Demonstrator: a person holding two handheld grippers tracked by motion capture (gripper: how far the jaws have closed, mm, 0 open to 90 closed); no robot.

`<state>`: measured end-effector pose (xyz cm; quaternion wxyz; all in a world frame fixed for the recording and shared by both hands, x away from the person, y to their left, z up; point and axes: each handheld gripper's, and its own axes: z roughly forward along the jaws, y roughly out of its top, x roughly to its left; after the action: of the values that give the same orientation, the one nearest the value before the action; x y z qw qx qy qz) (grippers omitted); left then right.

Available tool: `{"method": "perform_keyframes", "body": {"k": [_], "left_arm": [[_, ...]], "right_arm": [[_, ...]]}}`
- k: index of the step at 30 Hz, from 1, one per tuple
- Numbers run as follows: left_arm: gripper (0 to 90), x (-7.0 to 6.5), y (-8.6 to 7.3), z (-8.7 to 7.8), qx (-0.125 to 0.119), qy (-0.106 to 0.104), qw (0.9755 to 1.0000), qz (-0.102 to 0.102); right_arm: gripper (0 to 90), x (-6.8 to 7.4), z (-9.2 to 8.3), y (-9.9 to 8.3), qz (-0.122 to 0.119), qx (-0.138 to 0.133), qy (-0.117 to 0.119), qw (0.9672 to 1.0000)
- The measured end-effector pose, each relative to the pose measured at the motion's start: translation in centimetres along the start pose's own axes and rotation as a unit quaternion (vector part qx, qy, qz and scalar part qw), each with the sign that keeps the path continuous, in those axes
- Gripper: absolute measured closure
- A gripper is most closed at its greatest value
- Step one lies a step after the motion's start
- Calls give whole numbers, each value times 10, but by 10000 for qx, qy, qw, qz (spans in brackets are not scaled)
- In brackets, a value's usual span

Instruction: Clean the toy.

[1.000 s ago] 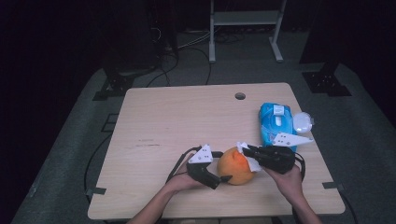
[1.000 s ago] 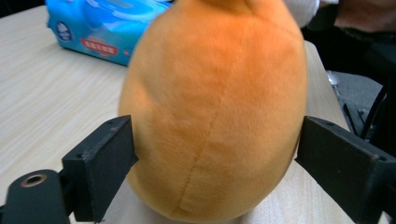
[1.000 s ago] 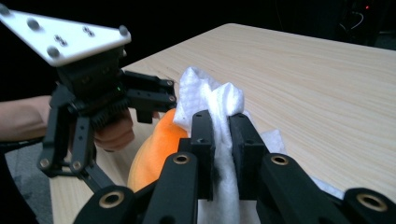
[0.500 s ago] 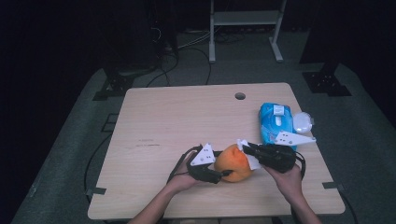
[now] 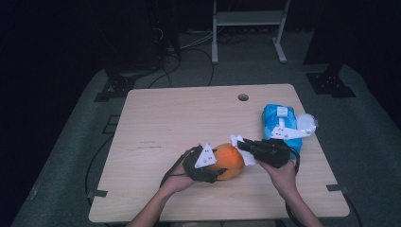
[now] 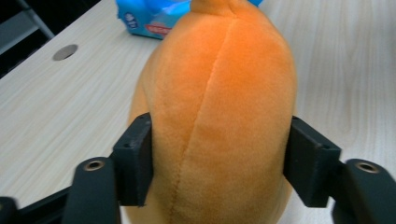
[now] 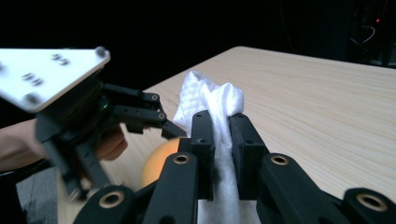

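High view: orange plush toy (image 5: 228, 161) lies on the wooden table (image 5: 189, 118) near the front edge, w/ its long axis roughly left-right across the table. Left gripper (image 5: 213, 166) grips it from the left end; grey plate on top, left hand (image 5: 177, 180) behind it. Right gripper (image 5: 243, 144) comes in from the right, tips at the toy's upper right side, w/ a white cloth (image 5: 238, 141) bunched at the tips. Right hand (image 5: 282, 175) holds it from behind. Blue packet (image 5: 280, 120) sits just beyond the right gripper, near the table's right edge; a small round hole (image 5: 243, 97) toward the far edge. Grey carpet around the table, cables on the floor, white frame legs at the back, room dark.

Left gripper view: toy (image 6: 219, 112) sits between the jaws, both pads pressed into its sides, jaws spread fairly wide around it. Long axis runs straight away from the jaws, seam down the middle, narrower end pointing away. Blue packet (image 6: 149, 18) beyond that end; light wood grain on both sides.

Right gripper view: jaws nearly closed, pinching the white cloth (image 7: 215, 107), which sticks up past the tips. Left of the jaws, the other gripper (image 7: 170, 130) and a bit of orange toy (image 7: 156, 163) below it. Table runs off to the right; black background.
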<state>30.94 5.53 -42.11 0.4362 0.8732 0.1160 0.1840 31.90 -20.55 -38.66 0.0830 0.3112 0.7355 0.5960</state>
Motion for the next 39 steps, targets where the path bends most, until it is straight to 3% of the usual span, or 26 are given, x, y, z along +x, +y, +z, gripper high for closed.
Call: {"method": "perform_keyframes", "body": {"k": [3,5,6,12,14,17,20,23,25,27,28,30,33,37,38,39], "left_arm": [[262,-2,2,0,70,-188,9998,24],[222,3,2,-5,-51,-716,9972,-222],[222,6,2,-8,-203,-833,9957,-338],[261,16,2,-12,-681,-739,9912,-860],[314,16,-1,-8,-657,-902,9894,-934],[361,12,-1,-6,-564,-1125,9879,-910],[360,9,0,-8,-333,-1550,9846,-737],[342,9,3,-13,-281,-1703,9829,-638],[285,10,6,-15,-376,-1718,9821,-669],[202,11,7,-13,-490,-1485,9850,-732],[171,13,7,-10,-577,-1347,9852,-887],[124,14,6,-5,-638,-1293,9846,-986],[124,11,4,3,-563,-1379,9839,-990],[131,1,1,17,-387,-1466,9849,-833],[189,0,0,19,-356,-1491,9847,-830],[189,0,-1,20,-289,-1534,9842,-838]], "right_arm": [[803,-4,11,-2,10,254,11,9997],[800,-9,15,-8,163,437,120,9988],[800,-10,15,-11,161,520,116,9984],[800,-9,6,-28,309,694,280,9967],[799,-7,3,-29,252,753,295,9964],[799,-7,-2,-30,247,792,332,9960],[796,-10,-6,-29,241,690,196,9971],[796,-13,-5,-31,318,819,249,9958],[797,-11,-3,-37,273,945,346,9945],[797,-9,-4,-40,308,999,593,9927],[797,-9,-4,-41,308,1009,716,9918],[797,-3,-6,-43,178,1111,862,9899],[796,-2,-8,-44,166,1122,910,9894],[796,-3,-11,-46,152,1129,931,9891],[796,-4,-14,-47,130,1157,896,9891],[796,-4,-14,-47,130,1157,896,9891]]}}
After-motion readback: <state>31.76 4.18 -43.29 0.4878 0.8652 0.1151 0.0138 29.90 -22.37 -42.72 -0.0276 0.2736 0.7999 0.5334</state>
